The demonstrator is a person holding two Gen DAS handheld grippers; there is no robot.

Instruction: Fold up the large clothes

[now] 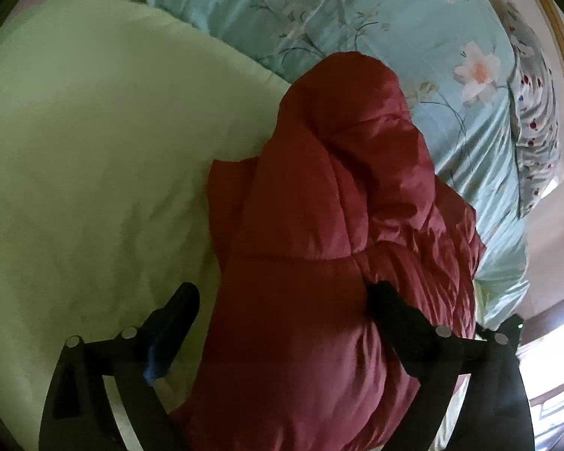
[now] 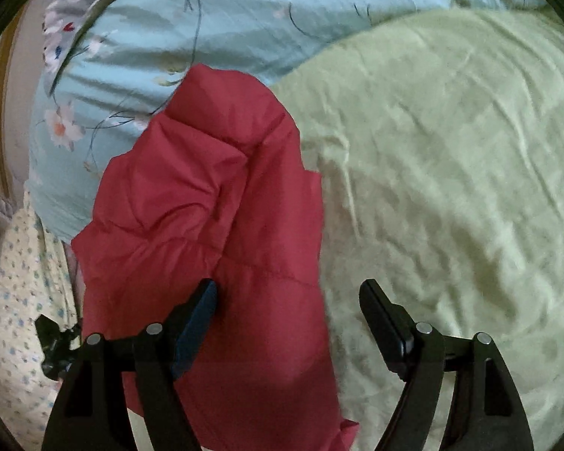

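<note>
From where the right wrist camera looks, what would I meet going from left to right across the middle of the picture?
Cream cloth with small flowers → red padded jacket → pale green sheet. The right tool sits low in the picture, open, one finger over the jacket, the other over the sheet.

A home bedroom. A bed with a pale green sheet [image 2: 451,150] carries a blue flowered quilt [image 1: 357,18]. A spotted pillow [image 1: 537,127] lies beside it.

red puffer jacket [image 1: 331,233] | quilted, bunched, partly folded | lying on bed
</note>
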